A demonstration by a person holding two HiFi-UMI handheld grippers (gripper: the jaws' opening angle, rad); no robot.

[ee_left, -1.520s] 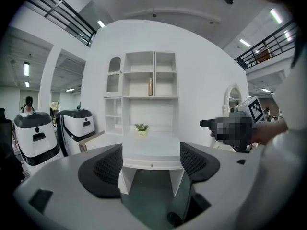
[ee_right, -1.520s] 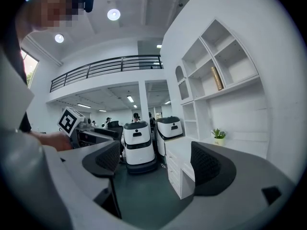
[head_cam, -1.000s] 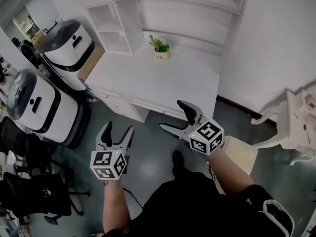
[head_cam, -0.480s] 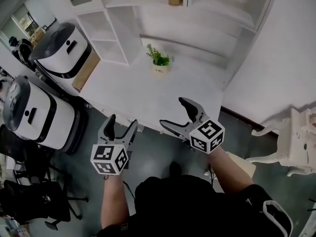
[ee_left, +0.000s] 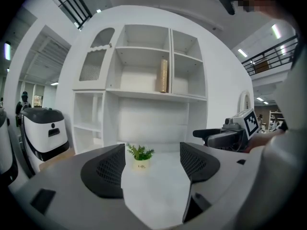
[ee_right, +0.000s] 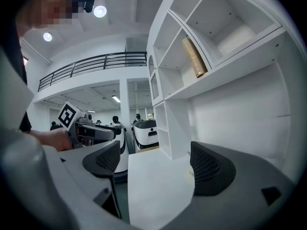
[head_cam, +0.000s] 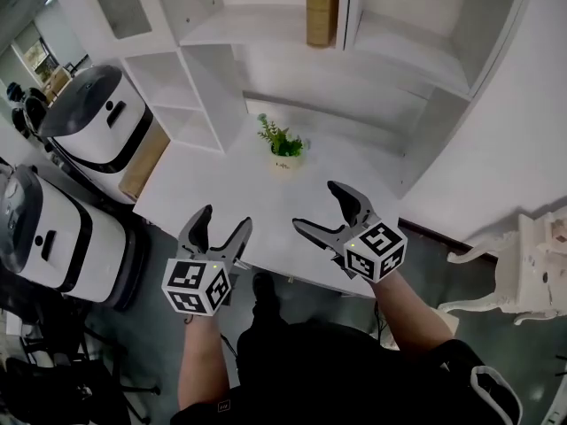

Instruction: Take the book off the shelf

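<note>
A tan book stands upright on the upper shelf of the white shelf unit, against a divider. It also shows as a thin tan book in the left gripper view and as a leaning book high up in the right gripper view. My left gripper is open and empty at the desk's near edge. My right gripper is open and empty over the desk's front part. Both are far below the book. The jaws of the left gripper and the right gripper hold nothing.
A small potted plant sits on the white desk under the shelves. Two white and black machines stand left of the desk. A white chair is at the right. Side cubbies flank the desk's left.
The view has moved closer to the shelf unit, and the book shows more fully. Both grippers have gone forward from above the floor to the desk's front edge, still open.
</note>
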